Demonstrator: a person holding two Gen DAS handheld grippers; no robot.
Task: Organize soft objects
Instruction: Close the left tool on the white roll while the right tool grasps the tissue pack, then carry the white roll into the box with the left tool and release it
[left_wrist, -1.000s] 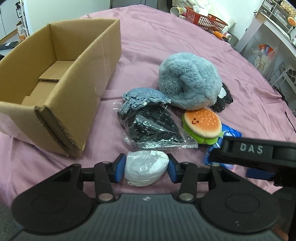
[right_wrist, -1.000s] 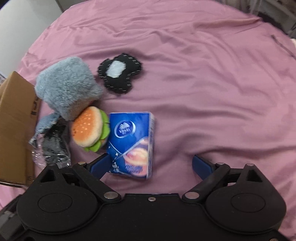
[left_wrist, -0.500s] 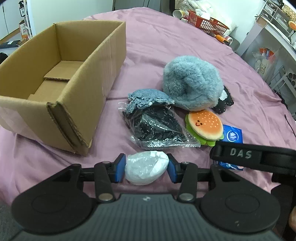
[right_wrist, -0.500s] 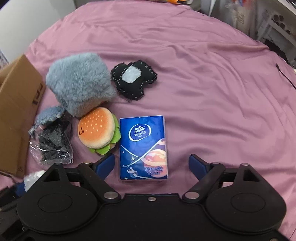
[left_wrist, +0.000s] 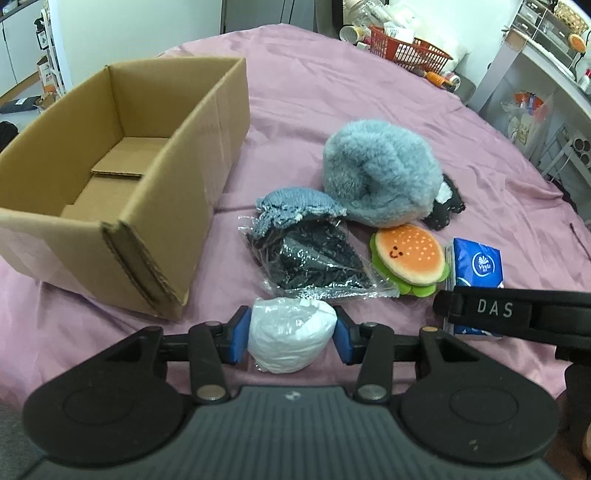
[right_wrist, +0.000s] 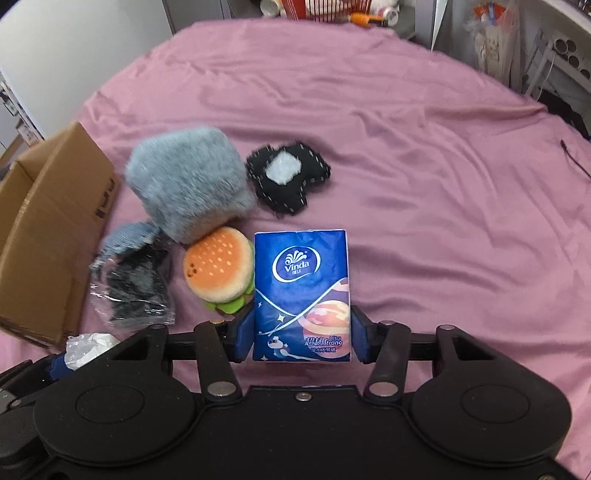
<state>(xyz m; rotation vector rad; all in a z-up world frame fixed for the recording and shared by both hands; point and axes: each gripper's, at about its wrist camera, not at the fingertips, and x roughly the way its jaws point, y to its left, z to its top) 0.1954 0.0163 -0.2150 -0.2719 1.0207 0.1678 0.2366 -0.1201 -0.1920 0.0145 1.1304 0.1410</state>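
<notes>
My left gripper (left_wrist: 291, 338) is shut on a white crumpled plastic bundle (left_wrist: 290, 338), held above the purple cloth near the open cardboard box (left_wrist: 207, 147). My right gripper (right_wrist: 302, 334) is shut on a blue Vinda tissue pack (right_wrist: 301, 288). On the cloth lie a grey fluffy plush (left_wrist: 380, 177), a burger plush (left_wrist: 410, 258), a black-and-white pouch (right_wrist: 288, 177), a blue knitted piece (left_wrist: 295, 206) and a clear bag of black items (left_wrist: 314, 262).
The box (right_wrist: 48, 229) is empty inside and stands to the left of the pile. A red basket (left_wrist: 410, 51) and clutter sit at the far edge of the cloth. Shelves and a metal rack (left_wrist: 554, 110) stand to the right.
My right gripper has closed its fingers on the tissue pack, which was lying loose between open fingers before. My left gripper has risen with the white bundle, still held.
</notes>
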